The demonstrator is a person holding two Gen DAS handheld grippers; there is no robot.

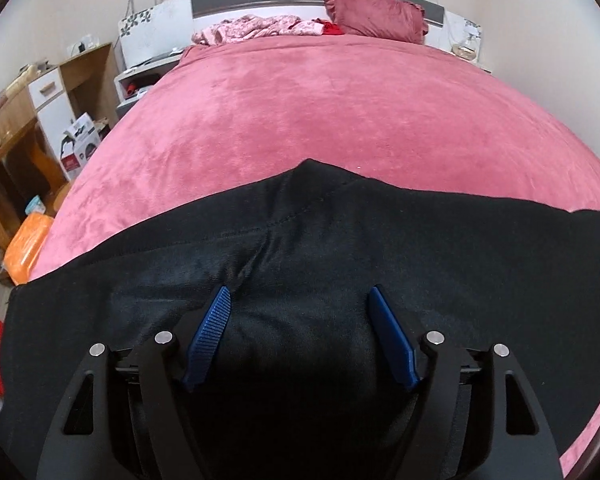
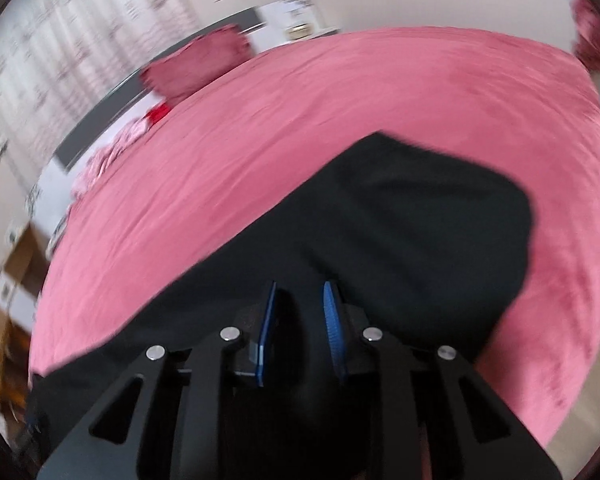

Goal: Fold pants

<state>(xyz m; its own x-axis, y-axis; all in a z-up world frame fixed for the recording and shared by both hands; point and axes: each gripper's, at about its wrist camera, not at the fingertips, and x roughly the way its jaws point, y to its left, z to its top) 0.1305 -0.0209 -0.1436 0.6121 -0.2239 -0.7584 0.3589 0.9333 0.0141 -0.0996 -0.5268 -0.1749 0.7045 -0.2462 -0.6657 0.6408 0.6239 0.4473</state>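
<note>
Black pants (image 1: 340, 232) lie across the near part of a pink bed (image 1: 320, 112). In the left wrist view my left gripper (image 1: 300, 294) is wide open just above the cloth near the crotch seam, with nothing between its blue pads. In the right wrist view, which is blurred by motion, the pants (image 2: 412, 216) stretch from lower left to a rounded end at the right. My right gripper (image 2: 300, 288) hovers over them with its blue pads partly closed, a narrow gap between them. I cannot tell whether cloth is pinched there.
A dark pink pillow (image 1: 376, 14) and a crumpled pink floral cloth (image 1: 256, 28) lie at the headboard. Wooden desk and shelves (image 1: 28, 120) with boxes stand left of the bed, with an orange bag (image 1: 26, 244) beside them. A white nightstand (image 1: 466, 42) is at the far right.
</note>
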